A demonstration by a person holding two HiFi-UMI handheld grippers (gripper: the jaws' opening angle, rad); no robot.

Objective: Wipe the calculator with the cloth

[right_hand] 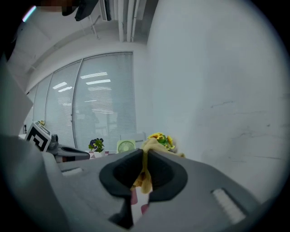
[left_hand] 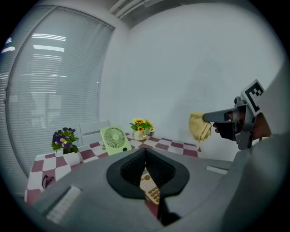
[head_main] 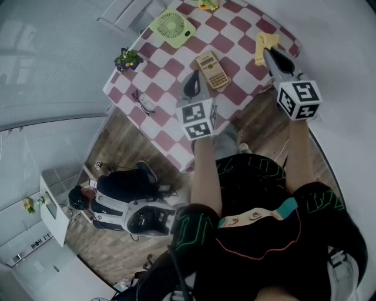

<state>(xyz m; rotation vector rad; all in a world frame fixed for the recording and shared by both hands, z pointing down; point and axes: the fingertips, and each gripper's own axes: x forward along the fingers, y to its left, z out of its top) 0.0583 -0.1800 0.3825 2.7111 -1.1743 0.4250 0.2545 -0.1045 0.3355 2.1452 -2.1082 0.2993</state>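
A beige calculator [head_main: 212, 69] lies flat on the red-and-white checked table [head_main: 166, 126]. My left gripper [head_main: 192, 81] hovers just to its left, jaws shut with nothing held. In the left gripper view the calculator [left_hand: 148, 186] shows below the closed tips of the left gripper [left_hand: 145, 152]. My right gripper [head_main: 268, 53] is shut on a yellow cloth [head_main: 264, 46] near the table's right edge, apart from the calculator. The cloth [right_hand: 146, 174] hangs crumpled between the right gripper's [right_hand: 145, 152] jaws, and the cloth [left_hand: 199, 127] is lifted above the table in the left gripper view.
On the table stand a green fan [head_main: 173, 26], a potted purple flower [head_main: 127, 59], yellow flowers [head_main: 205, 4] and a pair of glasses [head_main: 143, 101]. A person [head_main: 117, 191] sits on the wooden floor at lower left beside a bag [head_main: 148, 218].
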